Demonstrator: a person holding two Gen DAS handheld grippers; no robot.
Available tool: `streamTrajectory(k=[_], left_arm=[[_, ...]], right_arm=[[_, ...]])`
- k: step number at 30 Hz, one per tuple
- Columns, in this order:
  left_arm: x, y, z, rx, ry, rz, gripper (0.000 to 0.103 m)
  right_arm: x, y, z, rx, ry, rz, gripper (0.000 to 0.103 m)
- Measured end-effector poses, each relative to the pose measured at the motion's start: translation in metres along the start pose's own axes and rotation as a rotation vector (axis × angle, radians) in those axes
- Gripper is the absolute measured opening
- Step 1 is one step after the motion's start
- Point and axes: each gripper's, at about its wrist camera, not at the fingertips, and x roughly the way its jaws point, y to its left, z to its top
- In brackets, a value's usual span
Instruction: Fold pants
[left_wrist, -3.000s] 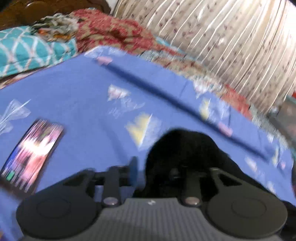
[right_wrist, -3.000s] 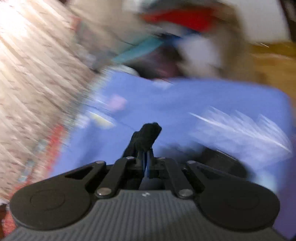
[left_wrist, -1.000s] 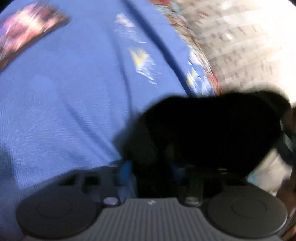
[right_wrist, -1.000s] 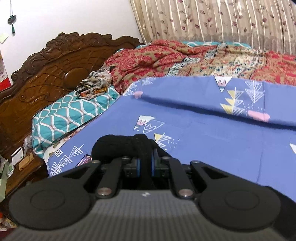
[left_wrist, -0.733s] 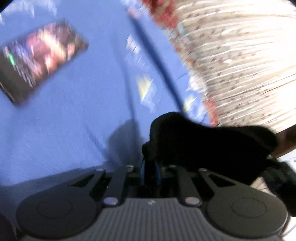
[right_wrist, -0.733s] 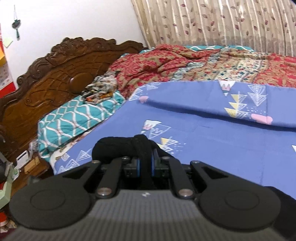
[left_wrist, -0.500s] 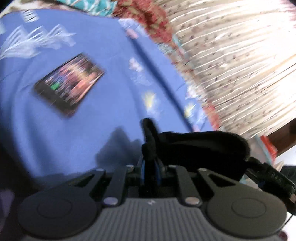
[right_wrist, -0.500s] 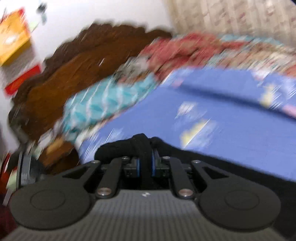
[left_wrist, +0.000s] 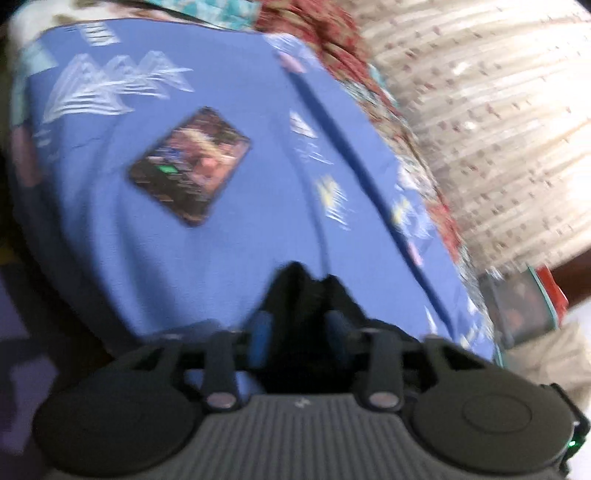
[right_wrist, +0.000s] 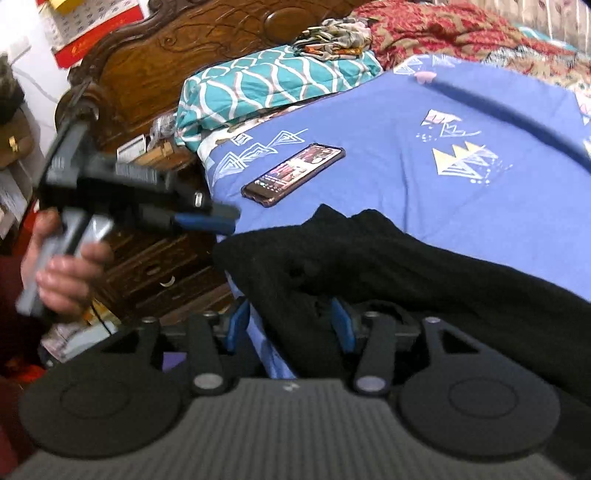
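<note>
Black pants (right_wrist: 369, 266) lie on the blue bedsheet (right_wrist: 388, 166) at the bed's near edge. My right gripper (right_wrist: 290, 321) is open, its blue-padded fingers (right_wrist: 236, 321) spread either side of the pants' edge. My left gripper (left_wrist: 299, 332) is open with a fold of black pants (left_wrist: 303, 295) lying between its spread fingers (left_wrist: 260, 332). The left gripper also shows in the right wrist view (right_wrist: 221, 221), held in a hand at the left, beside the pants' corner.
A phone (right_wrist: 295, 171) with a lit screen lies on the sheet beyond the pants, also in the left wrist view (left_wrist: 190, 170). A teal pillow (right_wrist: 273, 85), a red blanket (right_wrist: 461, 29) and a carved wooden headboard (right_wrist: 177, 48) stand behind. Curtains (left_wrist: 498, 129) hang at the far side.
Both grippers have opened and let go of the pants, which now rest on the bed's edge. The left gripper has swung out to the left of the pants.
</note>
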Motion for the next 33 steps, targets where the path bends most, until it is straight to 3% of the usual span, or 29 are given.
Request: streamTrajectory(k=[2,3,4,5,6,7,8,9,10,11,15,17,19,21,22,25,28,31,33], left_arm=[[0.017,-0.014,0.001,0.035,0.066,-0.027,0.076],[0.028,-0.018,0.002,0.036,0.112,-0.043,0.098],[0.040,-0.020,0.004,0.017,0.165,-0.074,0.101],[0.050,-0.021,0.005,-0.005,0.201,-0.101,0.100],[0.059,-0.023,0.004,-0.021,0.230,-0.121,0.082],[0.071,-0.028,0.006,-0.011,0.254,-0.126,0.047],[0.078,-0.033,0.007,0.014,0.265,-0.119,0.041],[0.084,-0.040,0.009,0.030,0.262,-0.132,0.022],[0.085,-0.048,0.012,0.050,0.239,-0.138,0.016],[0.081,-0.059,0.015,0.091,0.194,-0.130,0.016],[0.035,-0.096,0.019,0.318,-0.084,-0.141,0.016],[0.028,-0.098,0.011,0.405,-0.147,-0.067,0.018],[0.044,-0.081,0.006,0.392,-0.099,0.027,0.020],[0.069,-0.053,0.003,0.292,0.000,0.140,0.020],[0.075,-0.035,0.002,0.211,0.040,0.156,0.023],[0.067,-0.011,0.003,0.051,0.029,0.075,0.025],[0.065,-0.019,0.002,0.069,0.023,0.094,0.025],[0.066,-0.027,0.002,0.115,0.023,0.127,0.025],[0.067,-0.032,0.004,0.118,0.026,0.135,0.026]], right_arm=[[0.001,0.005,-0.003,-0.019,0.003,-0.006,0.053],[0.000,0.003,-0.006,-0.023,0.005,-0.006,0.054],[0.001,0.003,-0.008,-0.026,0.005,-0.012,0.054],[0.001,0.003,-0.009,-0.025,0.003,-0.019,0.054],[0.001,0.001,-0.010,-0.018,0.001,-0.025,0.054],[0.001,-0.001,-0.012,-0.007,0.001,-0.028,0.053],[0.002,-0.004,-0.012,0.008,0.002,-0.035,0.053],[0.005,-0.006,-0.013,0.025,0.010,-0.043,0.043],[0.007,-0.008,-0.014,0.043,0.015,-0.053,0.021],[0.006,-0.009,-0.014,0.055,0.011,-0.061,0.015],[-0.012,-0.004,-0.005,0.078,-0.134,-0.053,0.017],[-0.016,-0.006,-0.001,0.109,-0.172,-0.026,0.019],[-0.012,-0.011,-0.003,0.127,-0.130,-0.002,0.032],[-0.011,-0.016,-0.013,0.129,-0.088,-0.031,0.034],[-0.014,-0.019,-0.020,0.137,-0.076,-0.057,0.034],[-0.042,-0.040,-0.044,0.198,-0.089,-0.132,0.033],[-0.081,-0.068,-0.073,0.272,-0.114,-0.268,0.034],[-0.119,-0.096,-0.105,0.351,-0.105,-0.465,0.036],[-0.139,-0.117,-0.122,0.483,-0.112,-0.495,0.036]])
